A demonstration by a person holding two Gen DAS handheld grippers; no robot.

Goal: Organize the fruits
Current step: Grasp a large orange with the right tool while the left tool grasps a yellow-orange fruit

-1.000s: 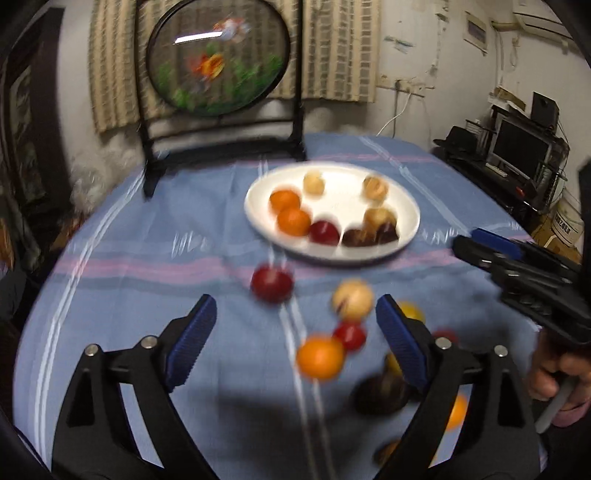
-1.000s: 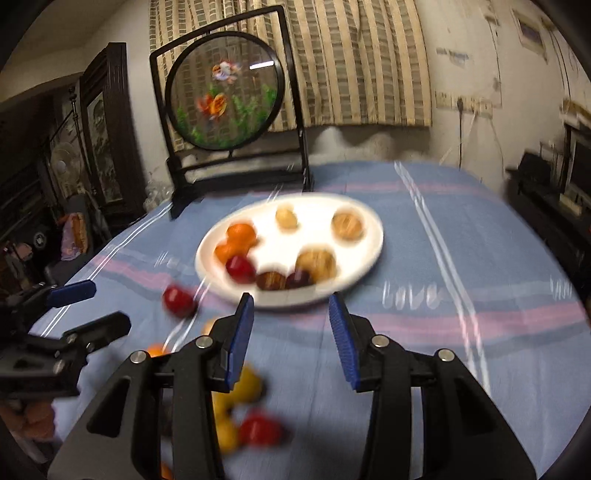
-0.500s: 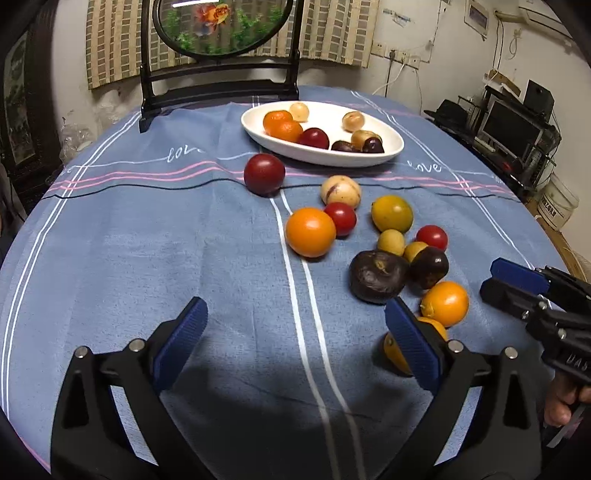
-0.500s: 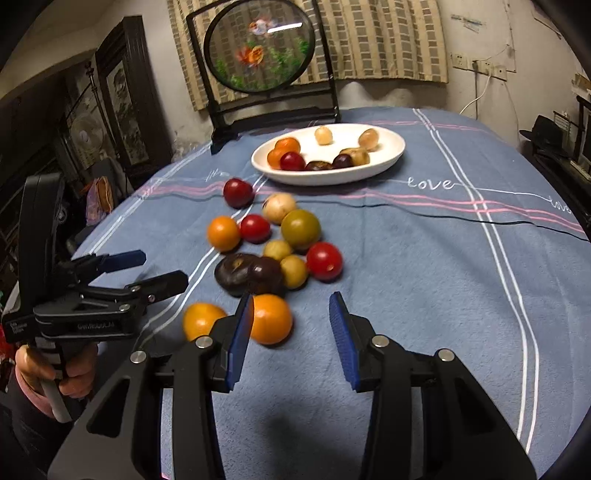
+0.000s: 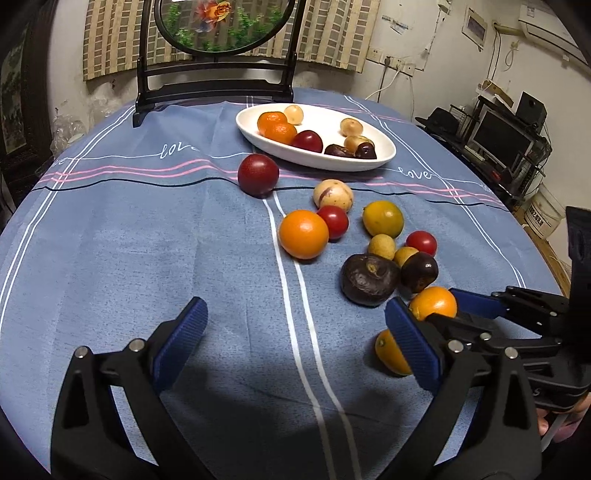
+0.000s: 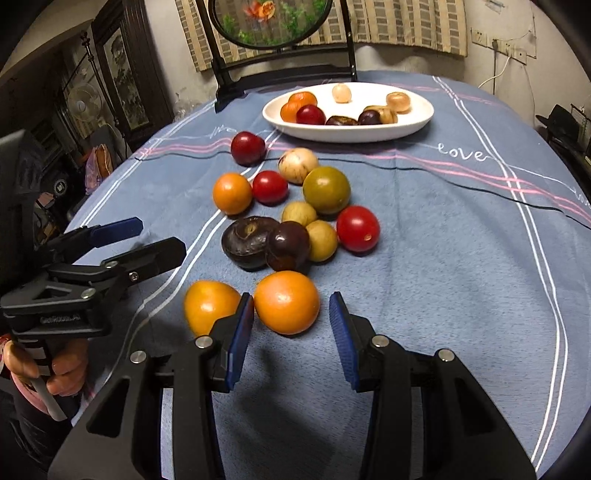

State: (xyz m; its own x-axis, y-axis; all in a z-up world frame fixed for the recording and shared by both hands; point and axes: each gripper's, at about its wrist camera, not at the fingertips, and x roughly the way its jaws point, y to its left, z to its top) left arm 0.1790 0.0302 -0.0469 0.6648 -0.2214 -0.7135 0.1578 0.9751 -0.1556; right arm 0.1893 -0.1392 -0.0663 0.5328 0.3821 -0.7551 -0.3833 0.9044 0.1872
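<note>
**Fruit sorting, partly complete: right claw framing an orange**

The white oval plate, near the far edge of the table, holds about eight fruits: two tangerines, a red plum, pale longans and dark chestnut-like pieces. Roughly a dozen fruits remain loose on the blue tablecloth, clustered from the middle toward the near edge; by this count the task is under halfway. The right gripper is unclenched, its blue pads flanking the near orange without pressing it; a second orange lies just beside its left pad. The left gripper gapes wide over bare cloth at the near edge, grasping nothing, its jaws having just been opening. The cloth carries white and pink stripes and the word "love". Beyond the far edge stand a round fish-painted screen, striped curtains and, to the right, shelves with a monitor.
</note>
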